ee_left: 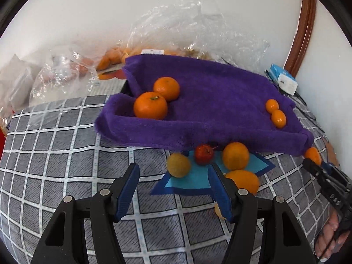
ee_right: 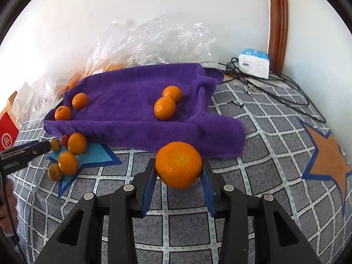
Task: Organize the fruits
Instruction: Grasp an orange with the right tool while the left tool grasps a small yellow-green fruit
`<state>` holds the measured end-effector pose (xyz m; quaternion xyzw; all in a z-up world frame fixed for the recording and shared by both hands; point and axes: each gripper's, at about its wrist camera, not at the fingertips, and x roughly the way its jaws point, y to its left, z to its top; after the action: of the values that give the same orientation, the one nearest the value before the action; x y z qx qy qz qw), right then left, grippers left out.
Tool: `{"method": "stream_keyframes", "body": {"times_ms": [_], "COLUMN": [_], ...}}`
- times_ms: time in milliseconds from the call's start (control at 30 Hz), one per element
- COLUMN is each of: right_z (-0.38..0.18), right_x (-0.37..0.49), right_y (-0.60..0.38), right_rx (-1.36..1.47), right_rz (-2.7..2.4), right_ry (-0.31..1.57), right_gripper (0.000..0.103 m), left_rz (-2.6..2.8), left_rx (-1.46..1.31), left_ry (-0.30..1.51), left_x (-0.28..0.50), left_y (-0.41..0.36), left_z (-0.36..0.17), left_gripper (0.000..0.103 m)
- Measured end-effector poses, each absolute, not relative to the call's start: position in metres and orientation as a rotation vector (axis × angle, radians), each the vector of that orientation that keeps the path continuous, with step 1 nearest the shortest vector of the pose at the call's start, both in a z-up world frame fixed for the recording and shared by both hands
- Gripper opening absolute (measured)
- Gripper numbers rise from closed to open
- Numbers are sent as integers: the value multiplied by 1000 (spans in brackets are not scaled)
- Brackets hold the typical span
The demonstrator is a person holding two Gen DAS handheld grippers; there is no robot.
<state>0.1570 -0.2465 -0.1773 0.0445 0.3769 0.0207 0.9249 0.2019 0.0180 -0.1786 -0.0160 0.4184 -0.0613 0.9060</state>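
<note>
A purple towel (ee_left: 209,101) (ee_right: 132,105) lies over a tray on the checked bedspread. Two big oranges (ee_left: 150,105) sit at its left end and two small ones (ee_left: 276,113) at its right. In front of it, loose fruit lies on a blue star patch: a yellow fruit (ee_left: 178,165), a small red fruit (ee_left: 204,154) and oranges (ee_left: 235,156). My left gripper (ee_left: 173,173) is open and empty just before this pile. My right gripper (ee_right: 178,167) is shut on an orange (ee_right: 178,164), held near the towel's front edge; it also shows in the left wrist view (ee_left: 312,155).
Clear plastic bags (ee_left: 176,33) with more oranges lie behind the towel against the wall. A white and blue box (ee_right: 254,62) and black cables (ee_right: 275,92) sit at the back right. A red box (ee_right: 7,135) stands at the left. An orange star patch (ee_right: 327,154) is on the bedspread.
</note>
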Motion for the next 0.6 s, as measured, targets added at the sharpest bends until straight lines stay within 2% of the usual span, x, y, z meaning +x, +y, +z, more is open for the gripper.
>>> {"method": "stream_keyframes", "body": {"times_ms": [133,200,233,300,600], "right_z": [-179,-180,-180,-179,-180], "right_x": [159,159,159,158,159], "right_y": [-251,-249,-248,-246,-252], "right_rx": [125,118,113,106,136], "right_rz": [60,57,56,58,51], "right_ry": [774,779,776,767,766], "right_gripper": [39,39,39,39,39], "left_rz": [-120,-119,-119,-139,-180], "left_rx": [-50,-66,-66,-72,-189], "left_ry": [855,861,861,850,788], "left_x": [207,209,209,208,196], "left_y": [18,19,19,20,40], "left_z": [-186,-190,-192,-191,-187], "left_gripper": [60,38,37,24,24]}}
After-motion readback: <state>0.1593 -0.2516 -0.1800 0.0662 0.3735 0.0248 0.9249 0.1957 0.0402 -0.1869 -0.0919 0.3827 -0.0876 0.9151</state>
